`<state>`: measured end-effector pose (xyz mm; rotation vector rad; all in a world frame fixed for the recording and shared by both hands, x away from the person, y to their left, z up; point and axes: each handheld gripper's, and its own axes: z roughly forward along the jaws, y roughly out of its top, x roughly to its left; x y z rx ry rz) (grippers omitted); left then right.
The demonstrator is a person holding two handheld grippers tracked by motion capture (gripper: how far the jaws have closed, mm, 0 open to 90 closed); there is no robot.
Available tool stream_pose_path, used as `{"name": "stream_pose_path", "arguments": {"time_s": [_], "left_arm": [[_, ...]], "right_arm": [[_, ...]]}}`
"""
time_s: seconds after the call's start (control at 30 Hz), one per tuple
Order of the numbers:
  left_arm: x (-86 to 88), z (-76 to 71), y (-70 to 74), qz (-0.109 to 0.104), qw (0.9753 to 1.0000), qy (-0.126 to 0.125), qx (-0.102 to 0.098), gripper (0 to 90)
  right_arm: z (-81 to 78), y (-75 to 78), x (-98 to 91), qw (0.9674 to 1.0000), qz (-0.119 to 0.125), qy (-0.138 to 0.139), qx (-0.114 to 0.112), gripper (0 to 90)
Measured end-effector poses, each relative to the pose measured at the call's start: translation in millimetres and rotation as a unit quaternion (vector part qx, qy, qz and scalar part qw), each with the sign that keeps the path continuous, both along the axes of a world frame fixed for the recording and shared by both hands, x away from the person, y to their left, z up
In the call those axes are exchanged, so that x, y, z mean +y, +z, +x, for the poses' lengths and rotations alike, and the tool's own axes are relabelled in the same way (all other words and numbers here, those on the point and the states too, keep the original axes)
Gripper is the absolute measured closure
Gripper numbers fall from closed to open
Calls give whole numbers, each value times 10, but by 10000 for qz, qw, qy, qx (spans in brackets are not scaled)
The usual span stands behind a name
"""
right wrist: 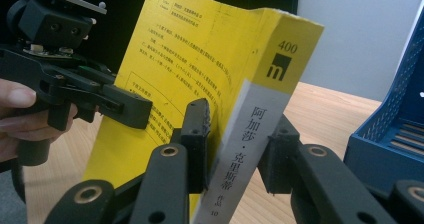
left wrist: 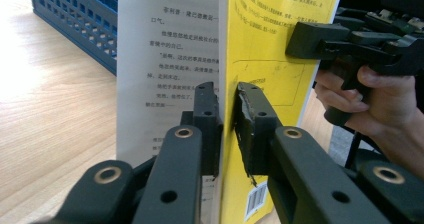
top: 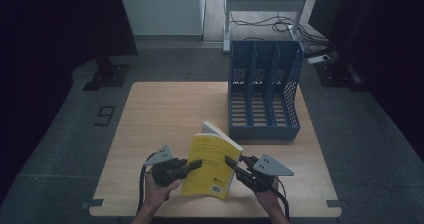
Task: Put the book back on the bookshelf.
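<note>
Above the table, both hands hold fingers level, left gripper (top: 196, 163) and right gripper (top: 231, 162) pinching the yellow book (top: 212, 165).

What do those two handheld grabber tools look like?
Both grippers, left and right, are black, each with two blocky jaws on arms with metal-ringed holes. A grey three-cornered plate tops each, and a black cable trails from each. The person's forearms are bare.

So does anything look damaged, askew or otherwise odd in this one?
The yellow paperback is held up off the table. Its back cover is splayed away from the pages in the left hand-held gripper, whose right pad looks chipped along its edge.
</note>
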<state>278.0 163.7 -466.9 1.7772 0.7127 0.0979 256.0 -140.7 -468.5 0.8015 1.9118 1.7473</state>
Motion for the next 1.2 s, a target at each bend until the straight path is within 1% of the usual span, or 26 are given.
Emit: {"name": "stream_pose_path", "arguments": {"time_s": [0.2, 0.3, 0.33, 0.37, 0.53, 0.63, 0.73, 0.83, 0.97, 1.13, 1.2], "left_arm": [[20, 4, 4, -32, 10000, 44, -25, 759], [30, -24, 36, -86, 9998, 83, -159, 763], [30, -24, 36, -86, 9998, 83, -159, 763], [42, -31, 53, -133, 9996, 121, -201, 766], [50, -39, 58, -164, 9997, 89, -181, 806], [53, -40, 60, -191, 9997, 50, -150, 820], [51, -39, 59, -209, 9997, -24, -114, 830], [36, -47, 57, -220, 9997, -65, -114, 837], [30, -62, 65, -221, 9997, -94, -91, 849], [15, -72, 68, -218, 9996, -157, -88, 850], [10, -75, 68, -215, 9996, -150, -90, 850]], "right_arm": [[-16, 14, -7, 9999, -42, 94, -70, 689], [-26, 24, -12, 9998, -62, 150, -117, 691], [-28, 29, -14, 9998, -66, 149, -114, 691], [-28, 31, -14, 9998, -72, 143, -111, 691], [-39, 39, -7, 9997, -93, 176, -127, 693], [-47, 51, -13, 9994, -87, 306, -122, 693], [-58, 75, -13, 9990, 7, 434, -100, 698], [-73, 94, 5, 9987, 15, 496, -126, 698], [-77, 98, 50, 9984, 47, 554, -75, 695], [-60, 92, 143, 9982, -74, 600, 8, 691], [-56, 90, 169, 9984, -136, 553, 19, 692]]}}
